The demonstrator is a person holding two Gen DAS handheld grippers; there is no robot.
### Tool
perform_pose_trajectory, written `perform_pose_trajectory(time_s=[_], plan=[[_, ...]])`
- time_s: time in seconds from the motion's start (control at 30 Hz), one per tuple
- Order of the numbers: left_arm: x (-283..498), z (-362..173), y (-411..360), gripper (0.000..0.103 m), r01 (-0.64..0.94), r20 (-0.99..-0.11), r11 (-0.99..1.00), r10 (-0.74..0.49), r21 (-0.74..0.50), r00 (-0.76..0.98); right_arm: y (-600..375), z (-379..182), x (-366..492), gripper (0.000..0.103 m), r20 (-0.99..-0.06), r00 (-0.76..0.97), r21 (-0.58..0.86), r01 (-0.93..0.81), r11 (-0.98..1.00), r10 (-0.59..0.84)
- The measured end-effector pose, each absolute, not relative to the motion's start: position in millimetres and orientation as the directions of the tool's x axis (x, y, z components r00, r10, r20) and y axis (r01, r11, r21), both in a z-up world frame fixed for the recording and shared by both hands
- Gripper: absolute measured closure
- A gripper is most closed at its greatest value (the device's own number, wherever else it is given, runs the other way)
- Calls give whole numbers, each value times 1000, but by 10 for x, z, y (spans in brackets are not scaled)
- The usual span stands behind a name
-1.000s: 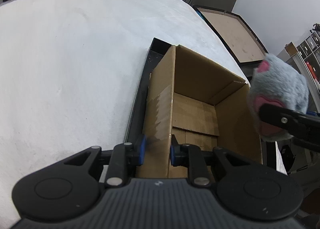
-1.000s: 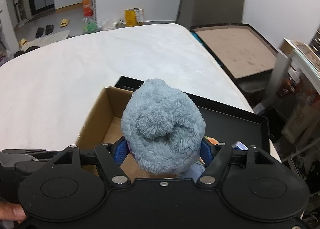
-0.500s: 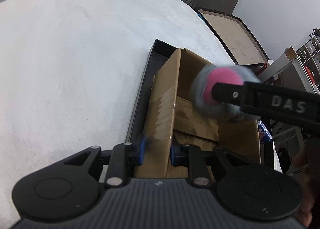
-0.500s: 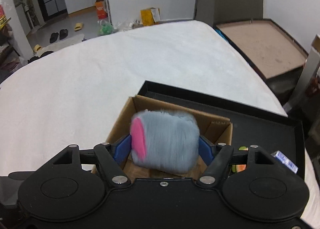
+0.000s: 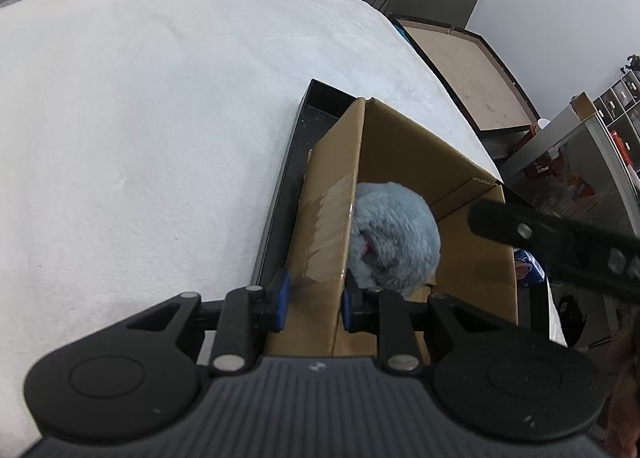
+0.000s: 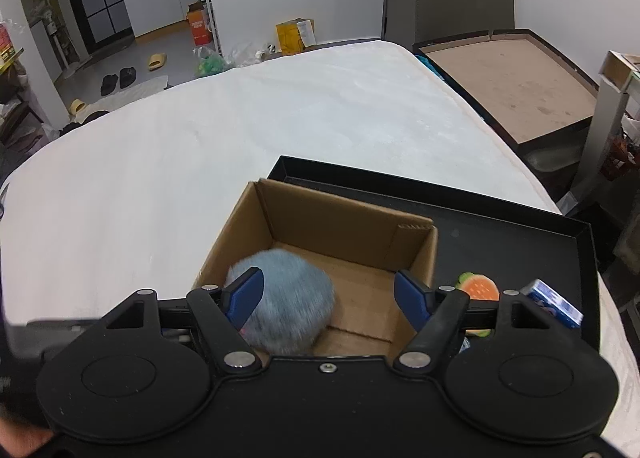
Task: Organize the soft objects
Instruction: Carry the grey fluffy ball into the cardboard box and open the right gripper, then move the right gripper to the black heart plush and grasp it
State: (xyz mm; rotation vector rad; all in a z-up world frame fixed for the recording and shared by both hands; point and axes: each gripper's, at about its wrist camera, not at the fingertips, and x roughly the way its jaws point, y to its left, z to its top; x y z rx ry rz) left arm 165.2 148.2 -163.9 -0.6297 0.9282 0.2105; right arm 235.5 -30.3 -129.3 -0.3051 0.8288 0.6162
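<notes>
left gripper [image 5: 314, 300]: clamped on the cardboard box [image 5: 472, 270] wall
right gripper [image 6: 328, 298]: fingers apart (holding nothing)
plush toy [image 6: 290, 308]: inside box

R gripper [image 6: 329, 294] at bottom of frame, blue fingers [image 6: 409, 298] spread wide, nothing between them. Grey fuzzy plush [image 6: 289, 308] lies inside the cardboard box [image 6: 344, 218], lower-left corner of box, blurred, partly behind the left finger. Box sits in a black tray [image 6: 520, 234] on white bedding [image 6: 200, 162]. On tray, right of box: orange-green soft toy [image 6: 479, 287] & a small blue carton [image 6: 554, 303] at lower right. Slippers on floor, upper left.
</notes>
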Motion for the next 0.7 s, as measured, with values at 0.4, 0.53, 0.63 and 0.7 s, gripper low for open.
perform_pose_trajectory(time_s=[0.4,0.53,0.63,0.7], plan=[[1563,-1526,1413,52,-428,-804,829,-43,-360,593,-817,-1189,2275,23,-750,533,-3,-594,805,391],[1528,-1500,1326,48,-422,-806,841,-27,-338,592,-1015,-1212,2277,20,-748,545,0,-571,821,380],[1532,-1483,1276,44,-419,-809,848,-20,-325,587,-1157,-1241,2279,15,-746,553,-1,-559,829,371],[1534,-1469,1247,41,-416,-809,852,-16,-319,588,-1249,-1265,2278,14,-746,558,-4,-549,836,363]])
